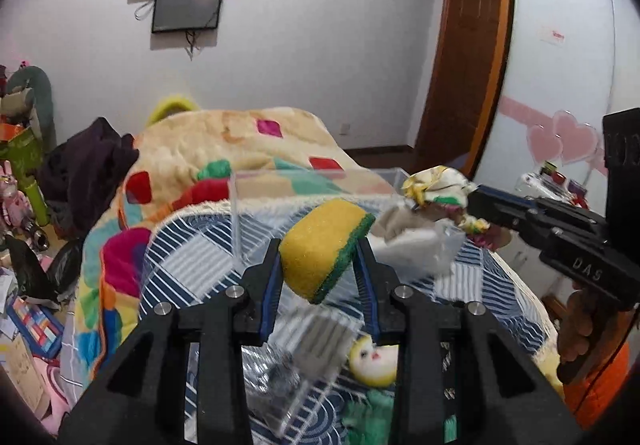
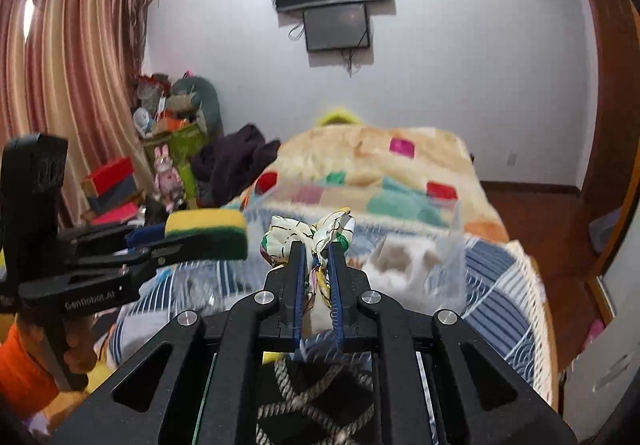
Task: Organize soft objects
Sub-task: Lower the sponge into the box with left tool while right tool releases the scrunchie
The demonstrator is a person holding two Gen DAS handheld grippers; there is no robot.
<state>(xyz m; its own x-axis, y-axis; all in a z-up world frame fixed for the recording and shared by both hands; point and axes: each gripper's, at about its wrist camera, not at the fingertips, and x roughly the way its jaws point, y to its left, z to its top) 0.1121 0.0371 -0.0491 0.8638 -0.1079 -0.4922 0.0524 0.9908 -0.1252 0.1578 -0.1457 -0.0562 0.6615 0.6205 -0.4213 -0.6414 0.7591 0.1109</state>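
Note:
My left gripper [image 1: 318, 257] is shut on a yellow sponge with a green scrub layer [image 1: 324, 249], held above the bed; it also shows in the right wrist view [image 2: 208, 233]. My right gripper [image 2: 318, 245] is shut on a patterned cloth scrunchie [image 2: 308, 235], seen from the left wrist view [image 1: 436, 189] at the right. A clear plastic box [image 1: 240, 213] stands on the striped bedcover, with a white and beige soft item [image 2: 404, 261] inside it. A small doll with a yellow-white face [image 1: 372, 359] lies on the bed below my left gripper.
A striped blue-and-white bedcover [image 2: 496, 285] and a colourful patchwork blanket [image 1: 224, 141] cover the bed. A dark garment [image 1: 88, 169] lies at the bed's left. Toys and boxes [image 2: 168, 137] crowd the floor at left. A wooden door [image 1: 460, 57] is at right.

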